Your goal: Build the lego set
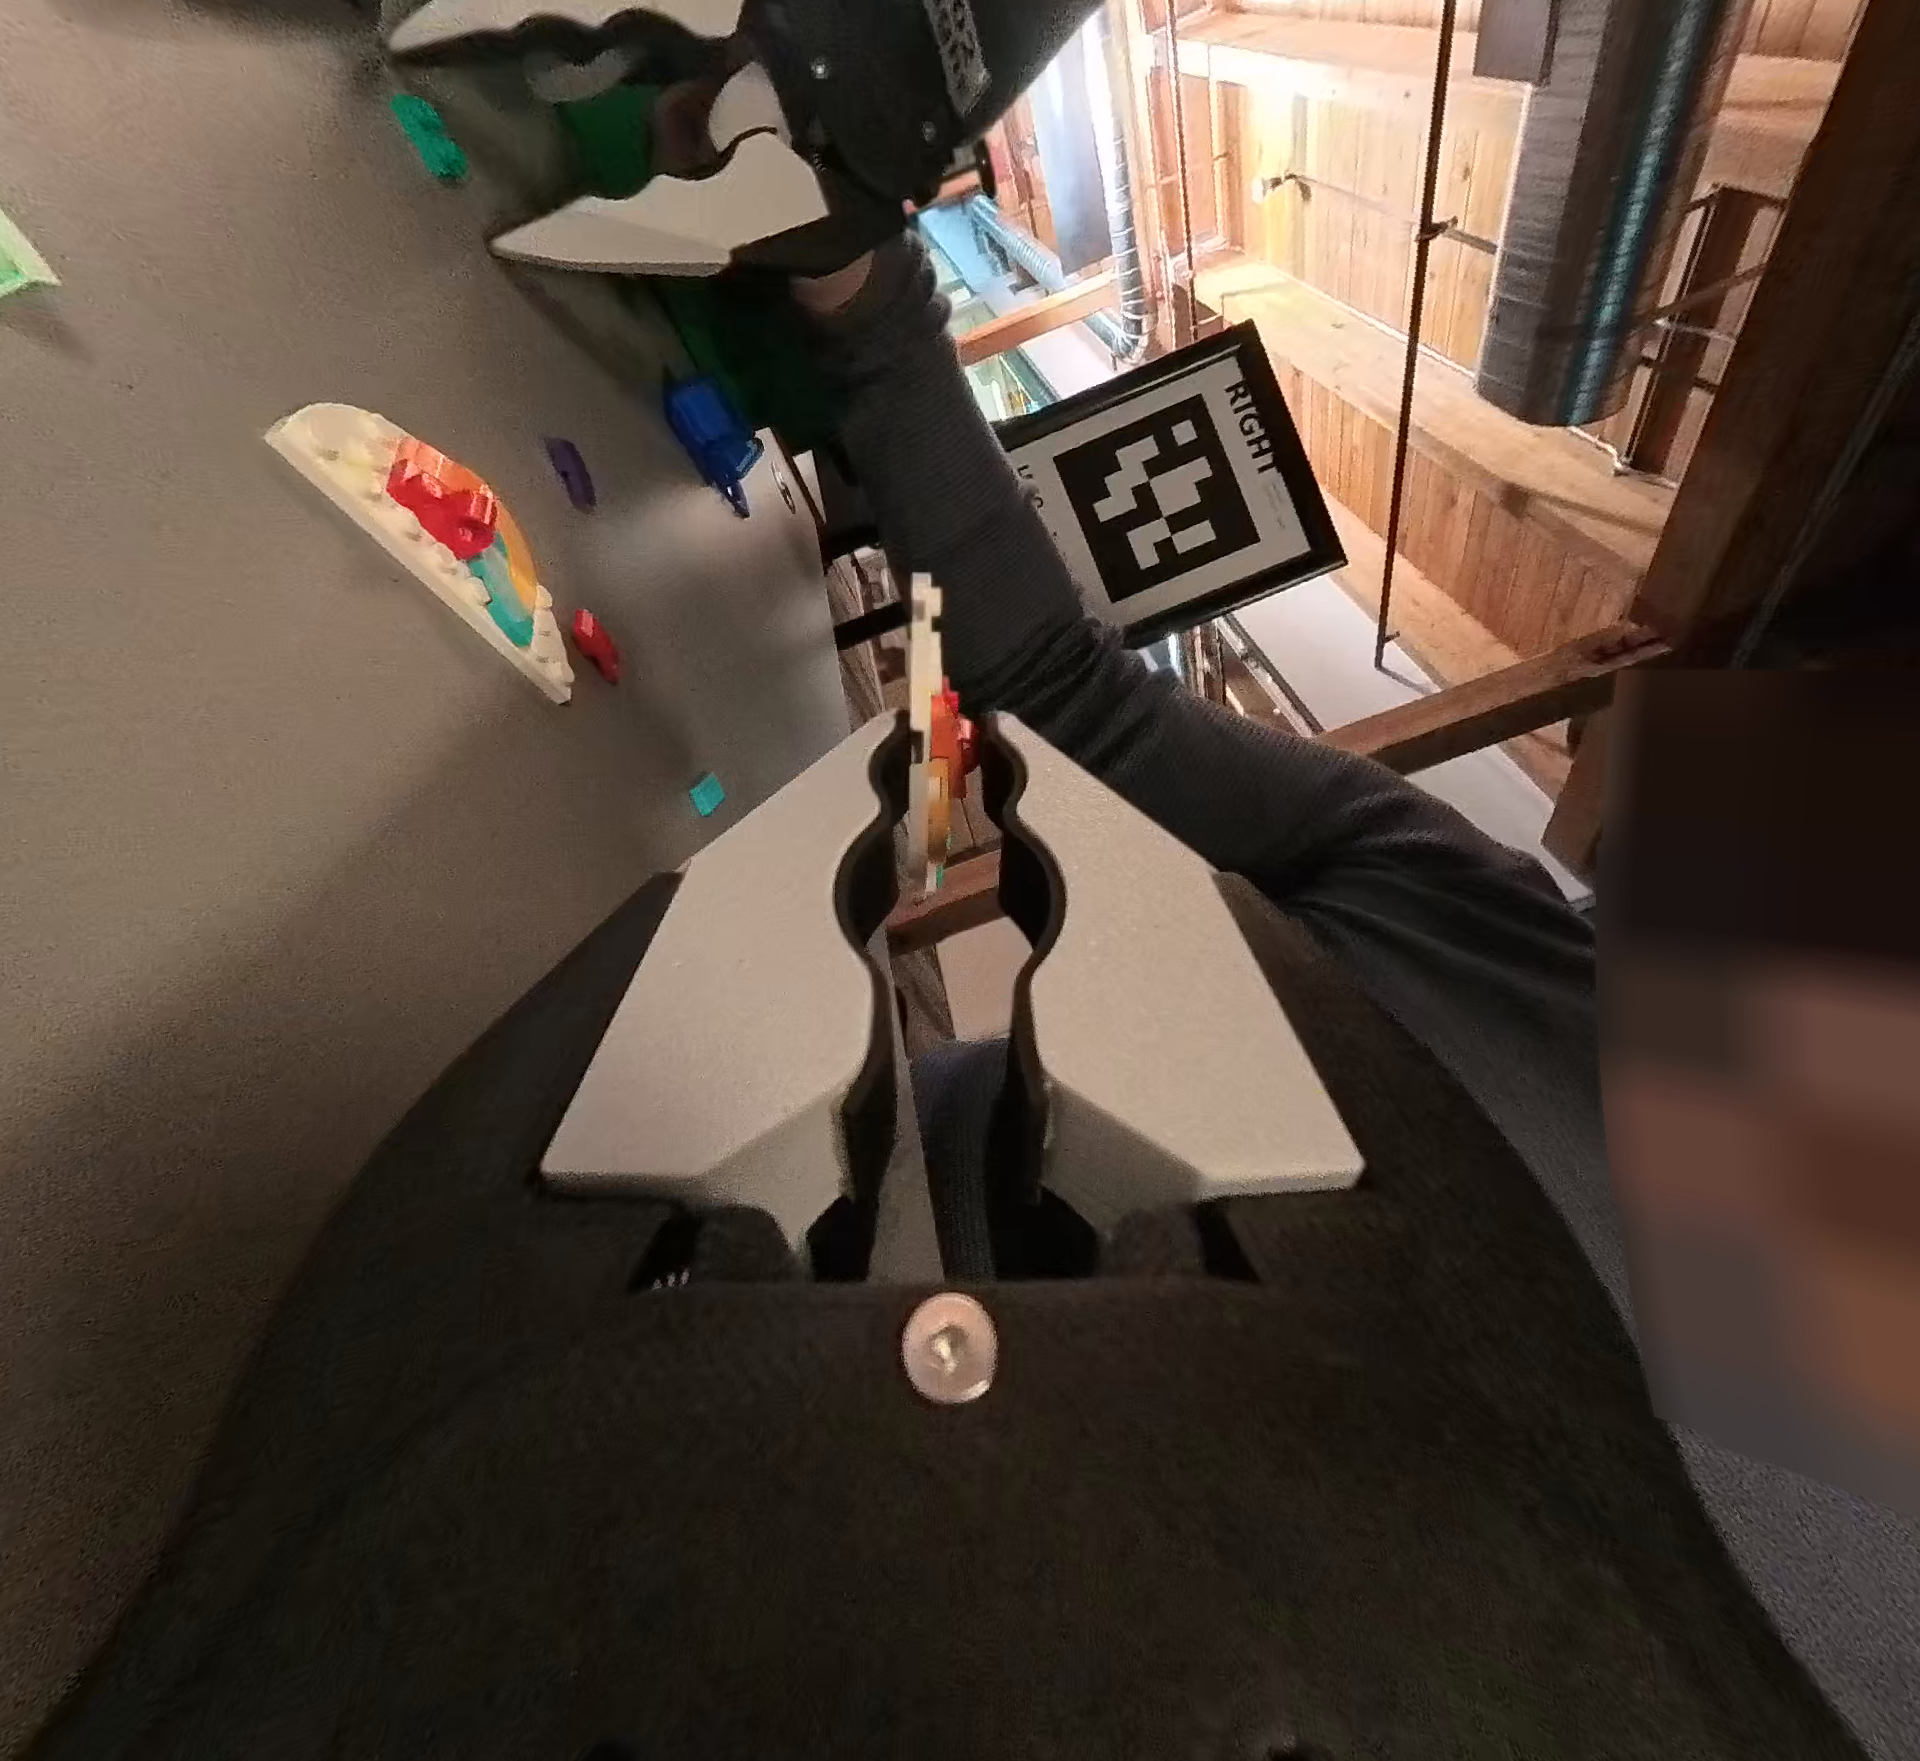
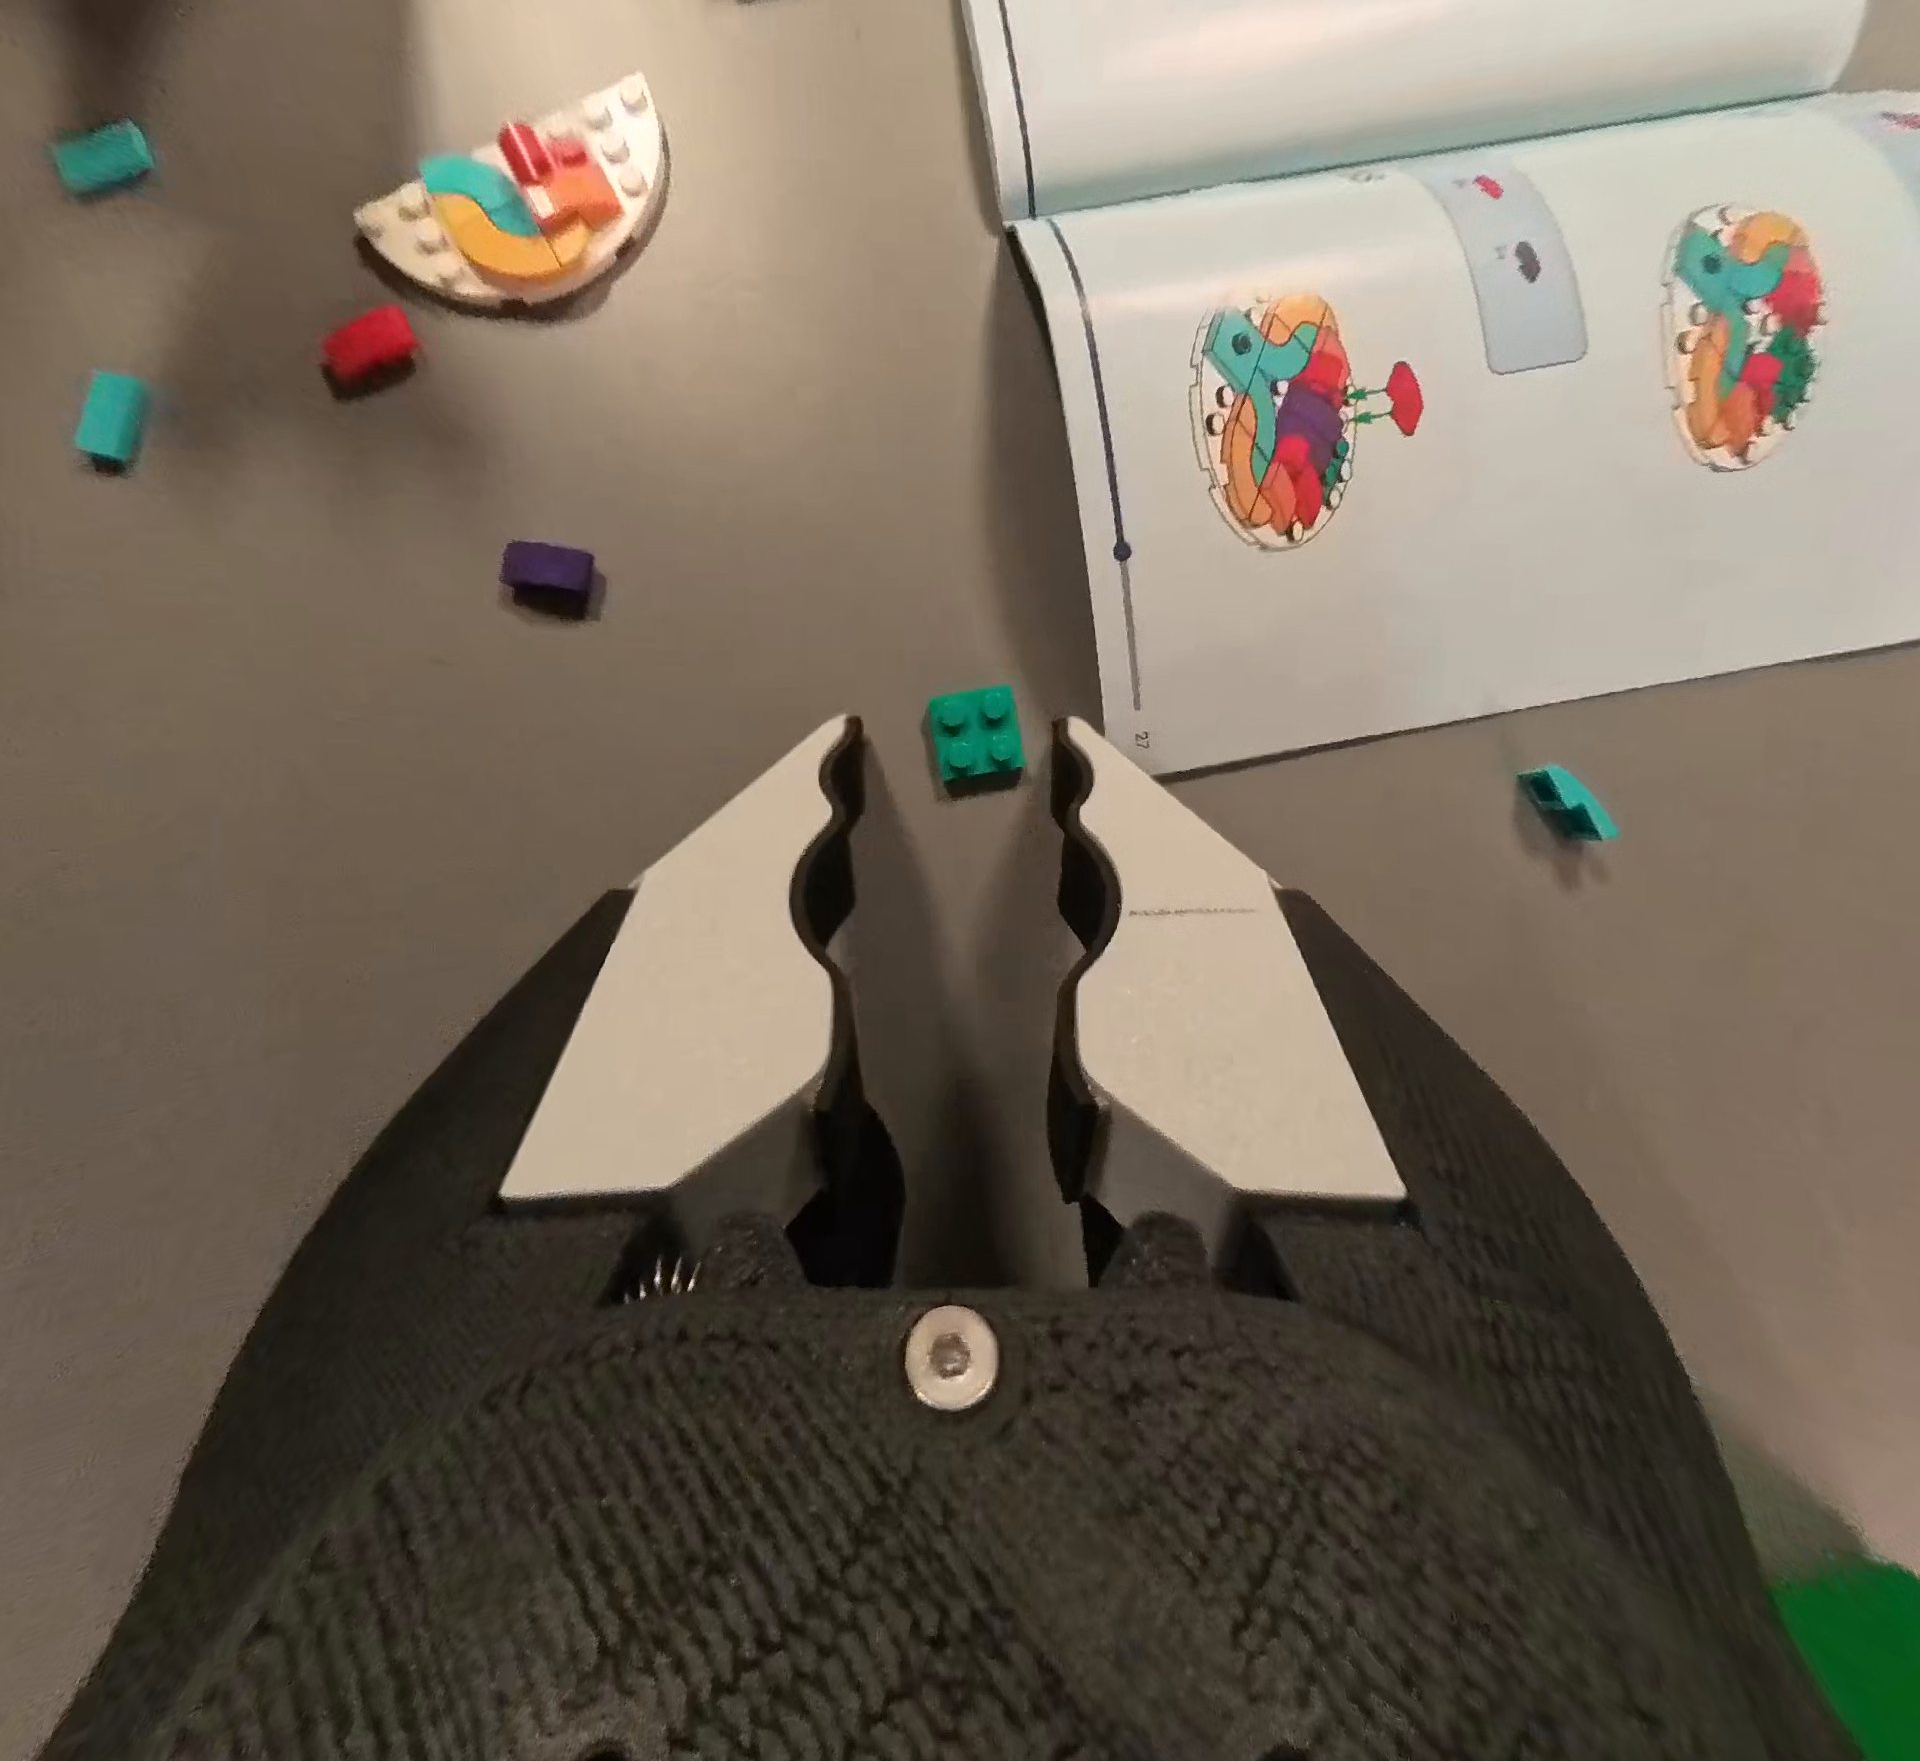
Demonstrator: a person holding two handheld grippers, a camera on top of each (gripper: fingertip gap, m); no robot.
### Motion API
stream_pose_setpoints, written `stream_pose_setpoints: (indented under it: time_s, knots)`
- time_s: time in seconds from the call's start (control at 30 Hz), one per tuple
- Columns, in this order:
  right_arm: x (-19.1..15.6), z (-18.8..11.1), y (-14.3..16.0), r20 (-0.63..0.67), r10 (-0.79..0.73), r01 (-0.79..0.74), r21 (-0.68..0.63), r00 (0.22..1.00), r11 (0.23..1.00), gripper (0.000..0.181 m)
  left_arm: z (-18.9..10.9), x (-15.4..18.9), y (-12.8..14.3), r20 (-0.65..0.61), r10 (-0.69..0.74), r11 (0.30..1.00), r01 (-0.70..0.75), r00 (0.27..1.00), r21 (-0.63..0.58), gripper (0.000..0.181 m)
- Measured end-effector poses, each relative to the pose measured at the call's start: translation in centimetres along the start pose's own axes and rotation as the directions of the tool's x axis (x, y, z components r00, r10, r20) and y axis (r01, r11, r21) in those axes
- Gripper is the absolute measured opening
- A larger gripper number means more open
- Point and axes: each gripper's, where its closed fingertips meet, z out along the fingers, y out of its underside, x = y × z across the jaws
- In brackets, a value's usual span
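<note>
Right wrist view shows the right gripper with its jaws apart, straddling a green two-by-two brick on the grey table, beside the open instruction booklet. A half-round white plate with coloured tiles lies well apart, amid loose red, purple and teal pieces. The left gripper is clamped on the edge of a second half-round assembly, held up off the table. To pick the brick cleanly, centre it between the fingertips, descend squarely, and close on flat opposite sides so it cannot twist.
</note>
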Motion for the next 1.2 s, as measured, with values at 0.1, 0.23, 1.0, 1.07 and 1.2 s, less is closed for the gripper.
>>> stream_pose_setpoints:
  time_s: [0.1,0.23,1.0,1.07,1.2]
  knots:
    - [0.3,0.2,-0.1,0.016,0.005,-0.005,0.006,1.0,1.0,0.018,0.0,-0.4,-0.3,0.01,-0.014,1.0,0.014,1.0,0.024,0.011]
    - [0.7,0.2,-0.2,-0.017,0.039,-0.04,-0.028,0.999,0.999,0.014,0.0,-1.2,-1.0,0.053,-0.029,0.997,0.025,0.998,0.077,0.011]
    - [-10.0,1.1,-14.5,0.394,0.195,-0.357,0.394,0.898,0.847,0.032,0.9,-0.9,-1.3,0.119,0.148,0.985,-0.157,0.982,0.073,0.011]
    - [-11.0,0.8,-15.2,0.535,0.249,-0.479,0.348,0.807,0.806,0.025,1.0,-0.9,-1.2,0.142,0.183,0.979,-0.193,0.973,0.061,0.011]
    - [-11.5,0.9,-15.1,0.628,0.283,-0.557,0.294,0.725,0.776,0.004,1.2,-0.8,-1.0,0.144,0.202,0.977,-0.209,0.969,0.042,0.011]
